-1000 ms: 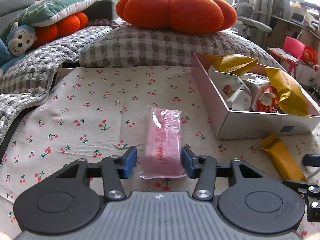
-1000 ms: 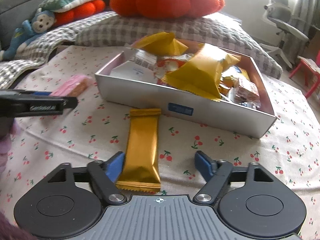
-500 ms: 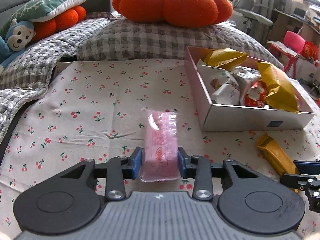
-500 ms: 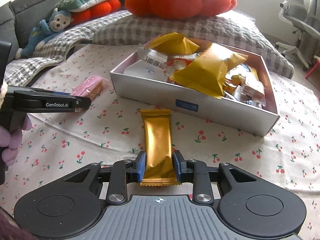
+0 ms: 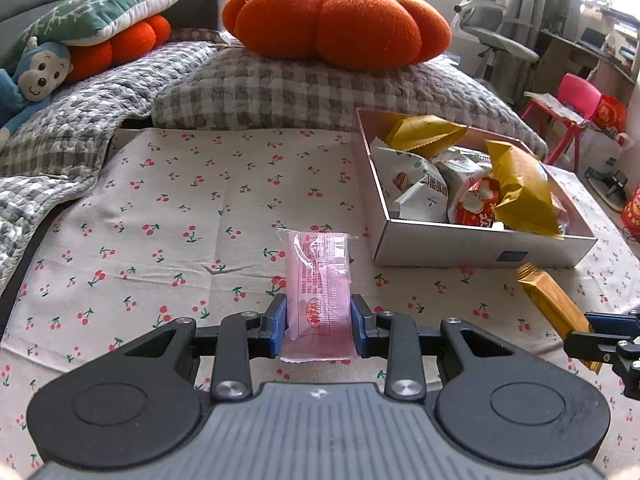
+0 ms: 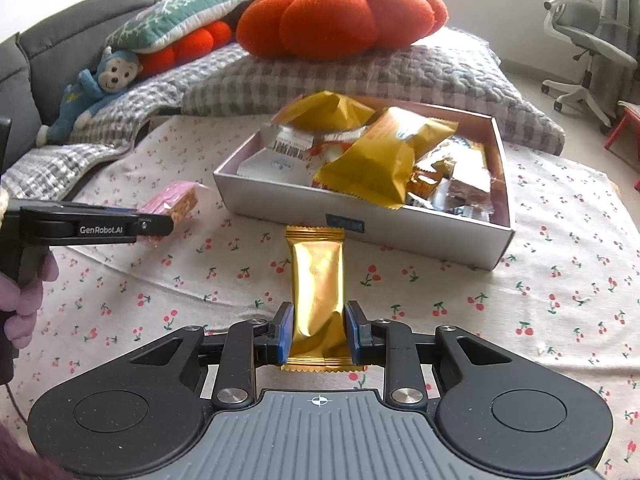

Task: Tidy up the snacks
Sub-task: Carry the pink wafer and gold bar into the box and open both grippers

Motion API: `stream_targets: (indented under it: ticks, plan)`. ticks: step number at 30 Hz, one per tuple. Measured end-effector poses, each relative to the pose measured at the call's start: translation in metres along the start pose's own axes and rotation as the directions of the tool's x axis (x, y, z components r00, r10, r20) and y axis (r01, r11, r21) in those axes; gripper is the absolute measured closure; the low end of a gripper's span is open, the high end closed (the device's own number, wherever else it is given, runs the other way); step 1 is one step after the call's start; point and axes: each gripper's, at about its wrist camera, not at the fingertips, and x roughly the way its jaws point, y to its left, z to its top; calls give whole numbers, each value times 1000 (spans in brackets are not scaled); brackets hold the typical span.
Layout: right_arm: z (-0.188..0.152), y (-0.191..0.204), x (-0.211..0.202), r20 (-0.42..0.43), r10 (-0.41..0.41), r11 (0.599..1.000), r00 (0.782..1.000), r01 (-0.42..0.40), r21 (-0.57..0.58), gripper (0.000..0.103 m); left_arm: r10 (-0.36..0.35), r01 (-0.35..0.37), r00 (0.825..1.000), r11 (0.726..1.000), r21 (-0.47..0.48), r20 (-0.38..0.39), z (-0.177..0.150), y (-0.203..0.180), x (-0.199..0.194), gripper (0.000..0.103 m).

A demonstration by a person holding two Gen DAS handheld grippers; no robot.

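One cherry-print cloth (image 5: 208, 216); plaid pillow (image 5: 304, 92)

At lower centre of the frame, the left gripper (image 5: 319, 330) clamps its blue pads on the near end of a pink plastic-wrapped snack bar (image 5: 320, 292), having just closed on it. To the right, a shallow rectangular grey cardboard box (image 5: 476, 246) holds assorted snack packets. At lower right, a gold foil snack bar (image 5: 550, 306) sits gripped by the right gripper (image 5: 600, 334). A cherry-print cloth (image 5: 180, 216) covers the surface. An orange pumpkin-shaped cushion (image 5: 336, 20) occupies upper centre.
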Motion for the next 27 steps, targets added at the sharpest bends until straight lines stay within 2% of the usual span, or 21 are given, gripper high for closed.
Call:
stream_targets:
  ticks: [14,20,27]
  plan:
    - [10,-17,-29,68,-4,999,998,1,43,77,-29,31,998,999,-35,55,14,-12,-20,74]
    - [24,-34,-36,114,-33,997,993,25,74,77,-56,58,995,998,-23,77,21,-26,-21,74]
    - [40,-63,-35,146,-95,984,985,71,164,77,-89,92,992,996,-23,89,33,-44,-14,74]
